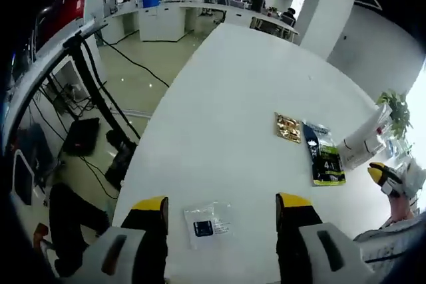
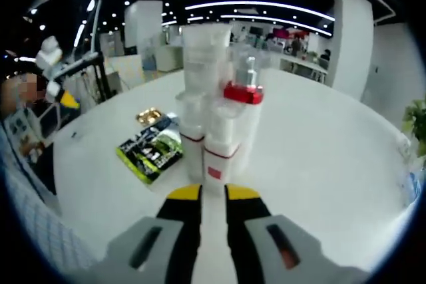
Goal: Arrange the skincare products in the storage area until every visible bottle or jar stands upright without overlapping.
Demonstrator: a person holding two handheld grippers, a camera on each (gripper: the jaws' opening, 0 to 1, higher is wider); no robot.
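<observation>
Two gripper views over a white table (image 1: 226, 98).
Left gripper view: we see the left gripper (image 1: 221, 211) spread above a small sachet (image 1: 208, 224); a green packet (image 1: 325, 154) and gold packet (image 1: 288, 128) lie beyond. Right gripper view: the right gripper (image 2: 213, 194) pinches a white bottle (image 2: 216, 147) beside the clear organizer (image 2: 223, 78); the packets lie left.

Ahead of the yellow-tipped right gripper (image 2: 213, 194) stands a white bottle (image 2: 219, 147) with red band; left of it, a green-black packet (image 2: 151, 149) on the white bench (image 2: 319, 151).
</observation>
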